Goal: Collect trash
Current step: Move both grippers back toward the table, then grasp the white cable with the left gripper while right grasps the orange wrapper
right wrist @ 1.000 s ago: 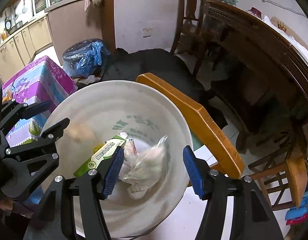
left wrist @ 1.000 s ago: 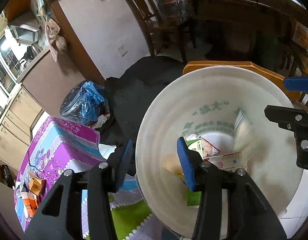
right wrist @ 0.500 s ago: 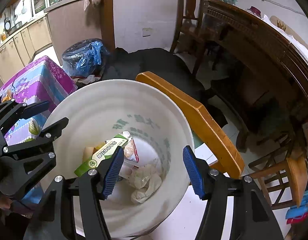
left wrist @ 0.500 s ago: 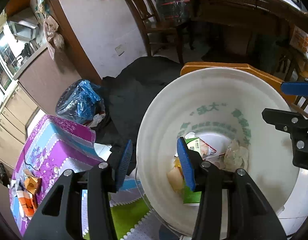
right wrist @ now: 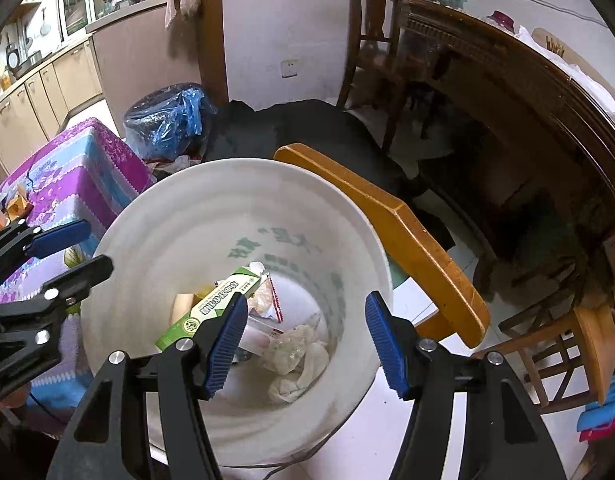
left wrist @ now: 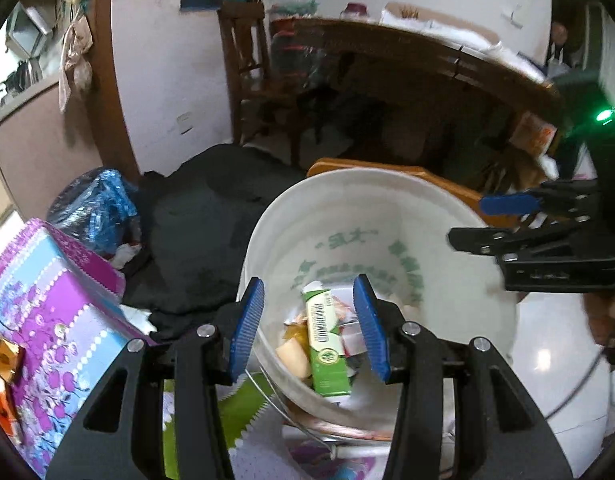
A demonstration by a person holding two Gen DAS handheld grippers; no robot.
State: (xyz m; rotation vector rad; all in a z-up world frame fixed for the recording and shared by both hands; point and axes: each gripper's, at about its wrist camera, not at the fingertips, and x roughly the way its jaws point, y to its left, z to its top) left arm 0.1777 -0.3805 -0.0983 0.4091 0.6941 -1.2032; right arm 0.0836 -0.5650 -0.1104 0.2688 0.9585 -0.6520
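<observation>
A white plastic bucket (right wrist: 155,248) stands below both grippers and shows in the left wrist view (left wrist: 459,264) too. Inside lie a green carton (right wrist: 223,300), a crumpled clear wrapper (right wrist: 295,352), a snack packet (right wrist: 267,300) and a pale yellow lump (left wrist: 293,356). My right gripper (right wrist: 305,340) is open and empty above the bucket's mouth. My left gripper (left wrist: 307,326) is open and empty over the bucket's left rim. Each gripper shows at the edge of the other's view.
A purple and blue patterned box (right wrist: 83,168) stands left of the bucket. A blue bag of trash (right wrist: 167,120) and black cloth (left wrist: 203,236) lie behind. An orange wooden chair back (right wrist: 391,232) touches the bucket's right side. A dark wooden table (right wrist: 527,92) is at right.
The crumpled wrapper fell from the right gripper and the pale lump dropped to the bucket's bottom. The left gripper has since tilted up and drawn back a little.
</observation>
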